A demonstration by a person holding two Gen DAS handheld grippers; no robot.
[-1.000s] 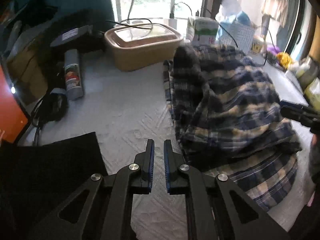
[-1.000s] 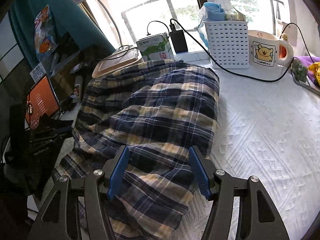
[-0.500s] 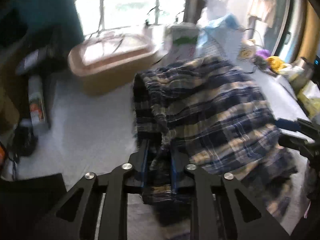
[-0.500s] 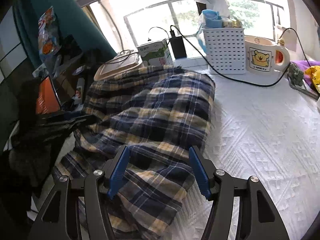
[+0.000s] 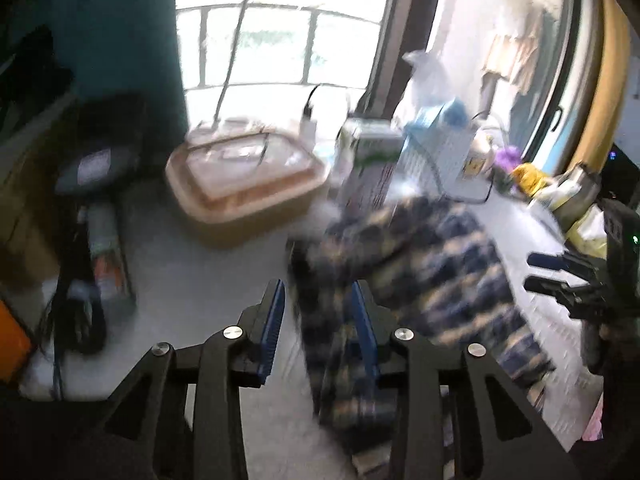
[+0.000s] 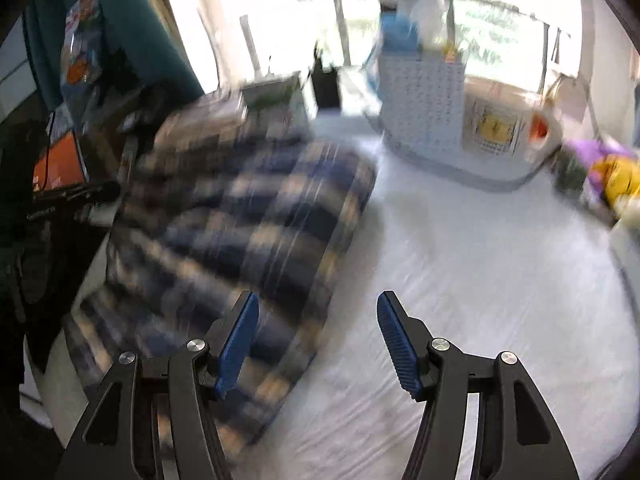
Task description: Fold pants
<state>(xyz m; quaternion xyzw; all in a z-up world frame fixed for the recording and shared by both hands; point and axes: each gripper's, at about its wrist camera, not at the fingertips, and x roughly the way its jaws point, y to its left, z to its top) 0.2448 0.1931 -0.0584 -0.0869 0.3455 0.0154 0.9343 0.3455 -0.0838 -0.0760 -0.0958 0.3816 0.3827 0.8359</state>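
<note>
The blue and cream plaid pants (image 5: pixel 420 280) lie folded in a heap on the white textured cloth (image 6: pixel 480 280). My left gripper (image 5: pixel 318 320) is open, with the left edge of the pants between its blue pads, nearer the right one. My right gripper (image 6: pixel 318 340) is open wide and empty, over the right edge of the pants (image 6: pixel 240 216) and the bare cloth. The right gripper also shows at the right of the left wrist view (image 5: pixel 560 276). Both views are motion blurred.
A tan lidded box (image 5: pixel 244 184) and a green-white carton (image 5: pixel 372 164) stand behind the pants. A white basket (image 6: pixel 424 108) and a bear mug (image 6: pixel 504 128) stand at the back right. A can (image 5: pixel 106 256) and dark gear lie at the left.
My left gripper went from shut beside the pants to open around their left edge. The right gripper rose and shifted right. The pants look more bunched and lifted at the left.
</note>
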